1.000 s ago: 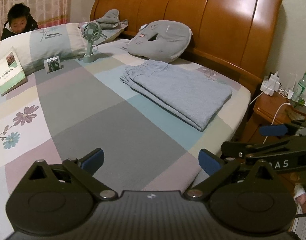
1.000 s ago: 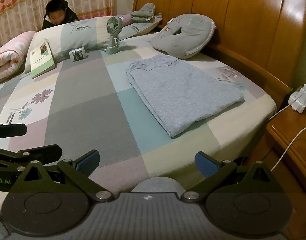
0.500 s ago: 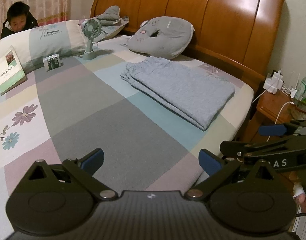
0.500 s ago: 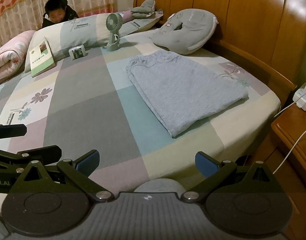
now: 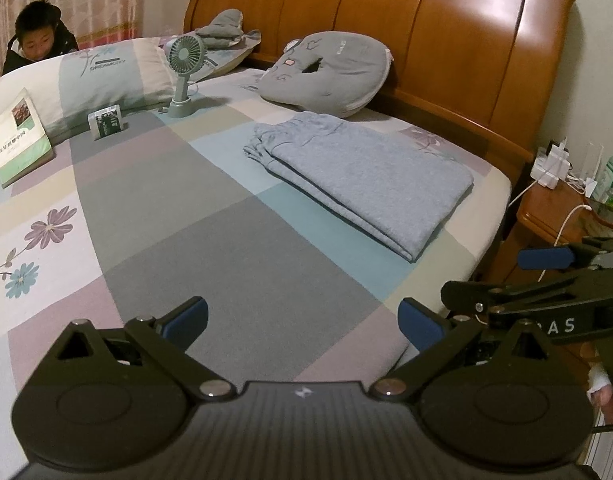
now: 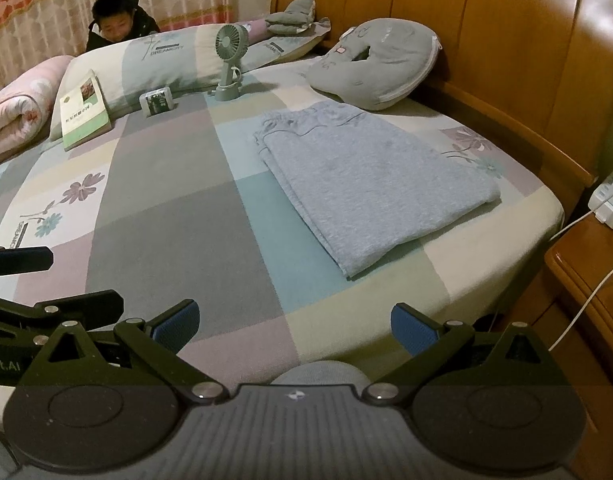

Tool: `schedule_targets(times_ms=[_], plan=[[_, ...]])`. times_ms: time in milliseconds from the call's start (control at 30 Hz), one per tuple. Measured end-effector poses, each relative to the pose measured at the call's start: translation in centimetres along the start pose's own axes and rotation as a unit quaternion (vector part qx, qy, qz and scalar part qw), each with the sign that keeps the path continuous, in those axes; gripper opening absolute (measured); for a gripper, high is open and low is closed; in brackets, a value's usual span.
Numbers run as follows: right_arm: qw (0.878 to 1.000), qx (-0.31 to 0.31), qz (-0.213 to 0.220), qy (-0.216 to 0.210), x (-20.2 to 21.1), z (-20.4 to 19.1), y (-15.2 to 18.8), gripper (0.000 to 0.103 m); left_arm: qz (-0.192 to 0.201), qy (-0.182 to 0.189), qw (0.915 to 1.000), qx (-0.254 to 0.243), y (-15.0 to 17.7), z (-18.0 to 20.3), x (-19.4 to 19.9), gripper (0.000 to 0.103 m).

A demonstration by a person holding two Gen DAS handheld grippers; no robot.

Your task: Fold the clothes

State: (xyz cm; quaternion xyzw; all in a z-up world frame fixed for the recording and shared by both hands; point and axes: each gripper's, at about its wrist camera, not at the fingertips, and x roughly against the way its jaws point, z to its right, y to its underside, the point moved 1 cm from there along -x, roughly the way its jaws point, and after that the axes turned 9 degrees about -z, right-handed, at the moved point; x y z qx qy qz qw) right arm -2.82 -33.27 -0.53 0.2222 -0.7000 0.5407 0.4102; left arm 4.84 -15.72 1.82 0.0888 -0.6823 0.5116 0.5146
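Note:
Grey trousers (image 5: 366, 176) (image 6: 370, 184) lie folded flat near the bed's right edge, close to the wooden headboard. My left gripper (image 5: 302, 322) hovers open over the near part of the bedsheet, well short of the trousers, with nothing between its blue pads. My right gripper (image 6: 294, 326) is open too, above the bed's near edge, empty. Each gripper shows in the other's view: the right one (image 5: 546, 276) at the right side, the left one (image 6: 22, 280) at the left side.
On the bed (image 6: 166, 220) stand a small green fan (image 5: 184, 76), a card box (image 5: 106, 122), a book (image 5: 20, 136), pillows and a grey cushion (image 5: 330, 72). A person (image 5: 36, 38) sits behind the pillow. A wooden nightstand (image 5: 562, 216) with chargers, cables and bottles stands right.
Both grippers have shifted slightly, the view nudging a little towards the trousers; the jaws stay open and the trousers have not moved.

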Motion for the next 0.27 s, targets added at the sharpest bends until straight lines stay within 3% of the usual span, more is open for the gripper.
schedule_targets(times_ms=[267], plan=[[1.000,0.002,0.000,0.002,0.08,-0.17,-0.08,0.103,0.001,0.001,1.0000,0.002,0.01,-0.20,0.02,0.101]])
